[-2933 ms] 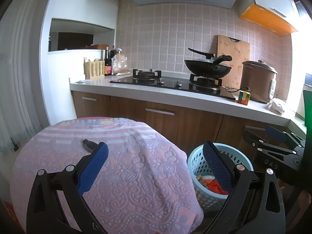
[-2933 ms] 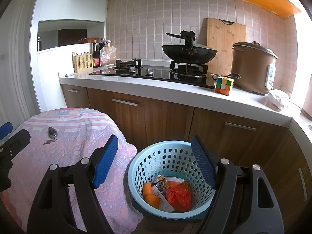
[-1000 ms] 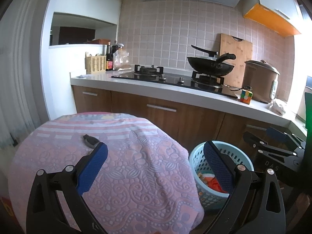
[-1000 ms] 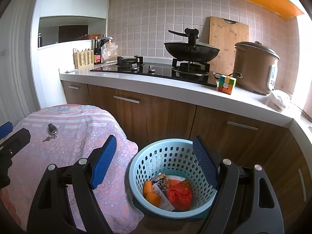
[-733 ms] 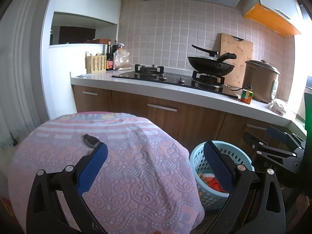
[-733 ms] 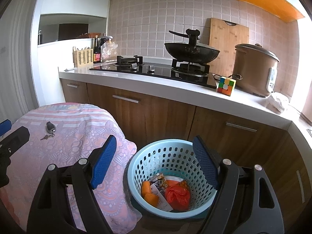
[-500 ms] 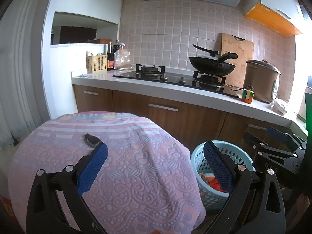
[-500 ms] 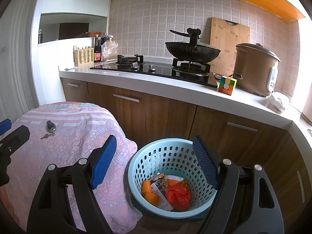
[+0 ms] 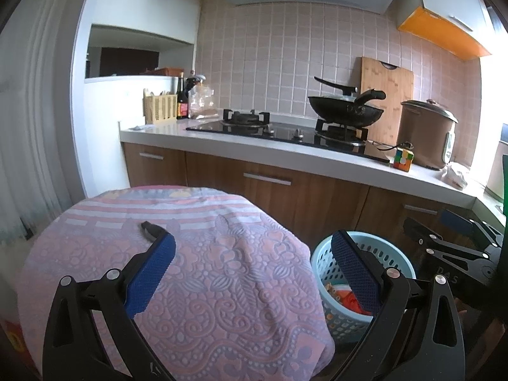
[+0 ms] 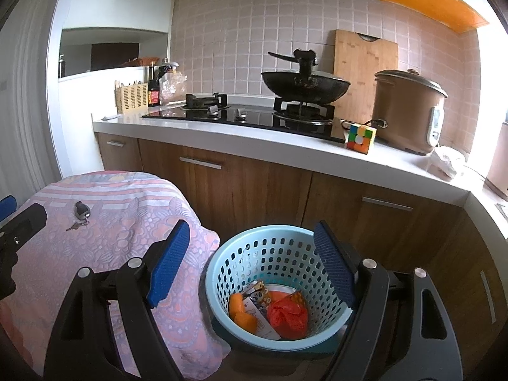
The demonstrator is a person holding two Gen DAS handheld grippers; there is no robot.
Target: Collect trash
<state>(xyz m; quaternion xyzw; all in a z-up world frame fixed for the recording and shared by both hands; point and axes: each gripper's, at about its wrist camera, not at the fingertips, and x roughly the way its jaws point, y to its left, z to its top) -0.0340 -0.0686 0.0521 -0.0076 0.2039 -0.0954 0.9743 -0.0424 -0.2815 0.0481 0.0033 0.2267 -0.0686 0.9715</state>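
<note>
A light blue perforated basket (image 10: 279, 247) stands on the floor by the cabinets and holds trash: an orange peel (image 10: 241, 312), a crumpled red wrapper (image 10: 287, 316) and a printed packet (image 10: 258, 298). My right gripper (image 10: 250, 254) hovers above the basket's near rim, open, with nothing between its blue pads. My left gripper (image 9: 254, 260) is open too, over the pink patterned cloth (image 9: 197, 273), with the basket (image 9: 390, 260) behind its right finger. The right gripper (image 9: 454, 244) shows at the far right of the left wrist view.
A key fob with keys (image 10: 82, 212) lies on the cloth-covered table (image 10: 104, 222). Behind stands a counter (image 10: 254, 141) with a gas hob, a wok (image 10: 304, 85), a colour cube (image 10: 360, 133), a rice cooker (image 10: 408, 111) and a crumpled white bag (image 10: 449, 162). Wooden cabinet doors run below it.
Both grippers stay open and nearly still; the views have only crept slightly, with the scene sitting a touch lower in the frame than almost three seconds ago.
</note>
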